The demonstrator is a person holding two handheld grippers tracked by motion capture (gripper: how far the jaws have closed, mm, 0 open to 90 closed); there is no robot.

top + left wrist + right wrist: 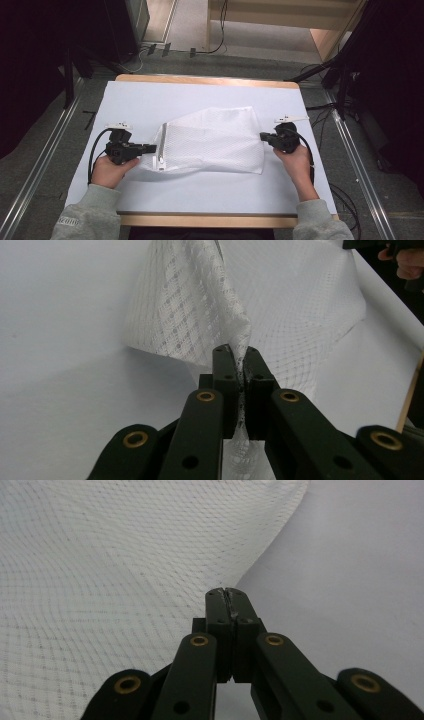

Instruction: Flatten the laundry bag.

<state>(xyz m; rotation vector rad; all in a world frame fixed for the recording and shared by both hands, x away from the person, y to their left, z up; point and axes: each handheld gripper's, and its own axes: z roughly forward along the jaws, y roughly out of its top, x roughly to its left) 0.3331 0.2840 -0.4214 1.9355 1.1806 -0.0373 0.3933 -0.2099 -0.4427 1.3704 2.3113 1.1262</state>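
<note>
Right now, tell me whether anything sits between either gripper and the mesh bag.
Nothing visible does. The left gripper is shut on the white mesh bag at its left edge. The right gripper is shut at the bag's right edge, though whether mesh is caught is unclear.

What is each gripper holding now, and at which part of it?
The left gripper pinches the white mesh bag at its left, zipper-side edge. The right gripper is shut at the bag's right edge.
</note>
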